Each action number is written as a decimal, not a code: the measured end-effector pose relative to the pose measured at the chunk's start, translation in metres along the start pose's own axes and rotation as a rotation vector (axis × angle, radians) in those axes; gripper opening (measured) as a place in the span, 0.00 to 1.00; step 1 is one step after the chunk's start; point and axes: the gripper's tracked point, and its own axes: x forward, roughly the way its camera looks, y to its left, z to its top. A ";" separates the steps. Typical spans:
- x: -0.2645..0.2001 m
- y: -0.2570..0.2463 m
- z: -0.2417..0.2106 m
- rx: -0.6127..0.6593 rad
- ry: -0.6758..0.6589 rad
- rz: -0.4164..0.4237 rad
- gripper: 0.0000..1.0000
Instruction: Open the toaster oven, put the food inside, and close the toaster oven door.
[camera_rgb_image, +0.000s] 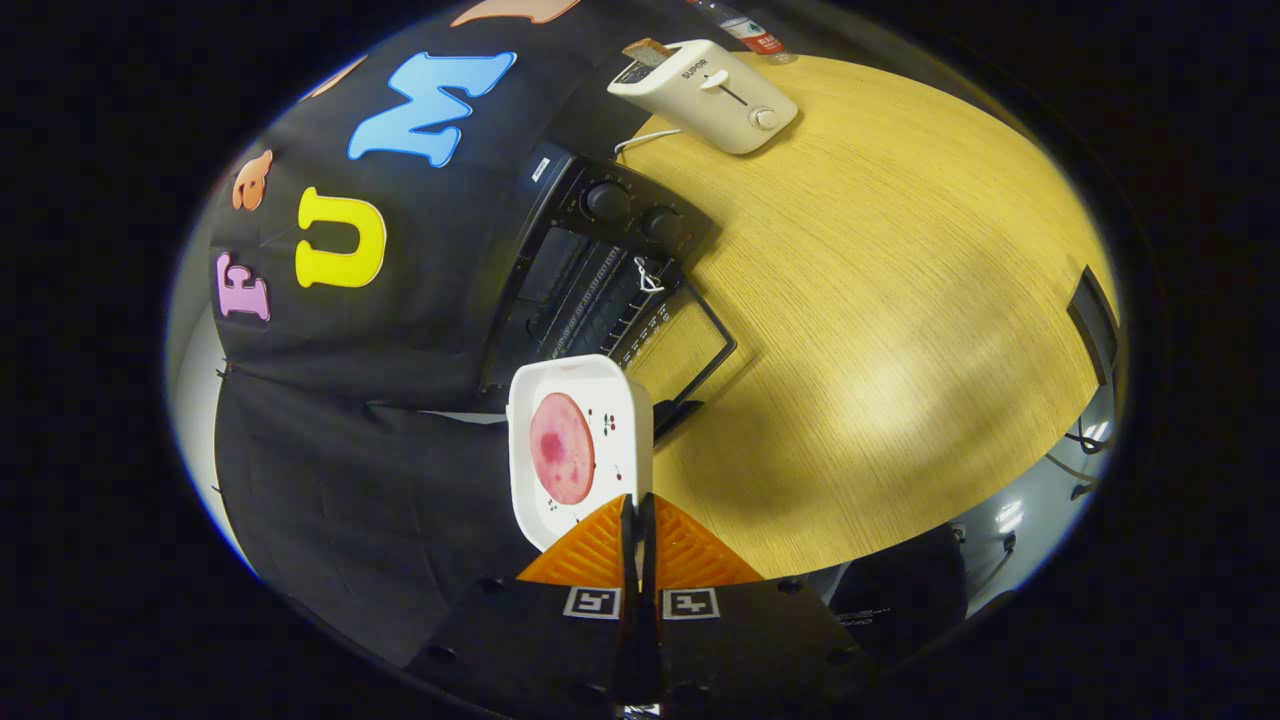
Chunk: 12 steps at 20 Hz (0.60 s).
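Note:
My gripper (638, 510) is shut on the near rim of a white square plate (618, 400), which carries a round pink slice of meat (561, 447). The plate hangs in the air, rolled steeply with the view. Beyond the plate stands the black toaster oven (600, 270) against the booth wall, with two knobs (606, 201) on its panel. Its glass door (682, 345) is folded down open onto the wooden table (880, 330), and the wire rack shows inside.
A white pop-up toaster (712, 97) with a slice of bread (648, 50) in its slot stands on the table beyond the oven, its cord trailing toward the oven. A bottle (748, 30) stands behind it. A dark object (1092, 320) lies at the table's far side.

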 end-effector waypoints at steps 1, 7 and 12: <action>0.008 0.005 -0.001 -0.001 0.002 -0.003 0.01; 0.048 0.024 0.008 -0.010 0.003 -0.020 0.01; 0.091 0.021 0.033 0.042 -0.021 -0.031 0.01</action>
